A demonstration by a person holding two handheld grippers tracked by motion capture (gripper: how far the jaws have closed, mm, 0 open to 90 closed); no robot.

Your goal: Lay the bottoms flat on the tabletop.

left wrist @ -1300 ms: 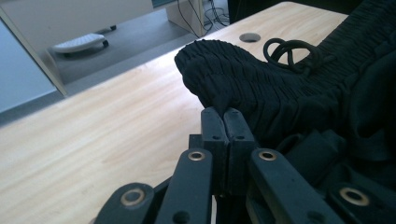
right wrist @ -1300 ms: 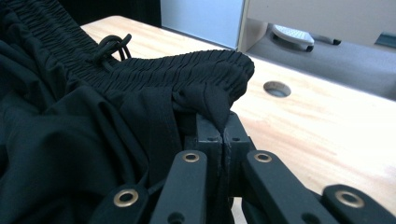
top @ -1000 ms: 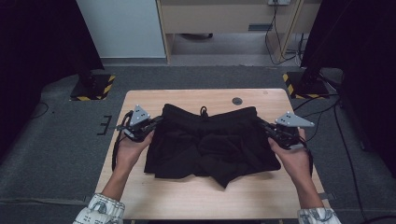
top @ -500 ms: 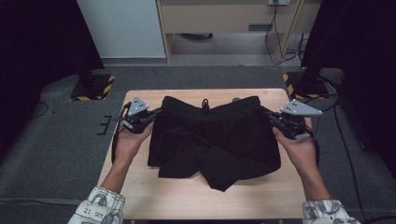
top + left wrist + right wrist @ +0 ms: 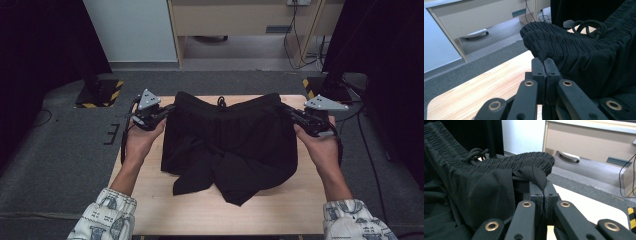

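shorts [image 5: 232, 145]: matt black cloth, ribbed stretchy waistband | table [image 5: 150, 192]: pale smooth wood, visible grain | floor [image 5: 60, 155]: rough grey carpet

I see the high view look forward and down over the table [image 5: 150, 200] from my side. Each gripper view sits close behind its jaws, facing inward; both share the black shorts' [image 5: 584, 57] drawstring [image 5: 475, 153].

Both tongs raised, shorts [image 5: 232, 142] waistband lifted off table [image 5: 150, 200] (legs dangling)
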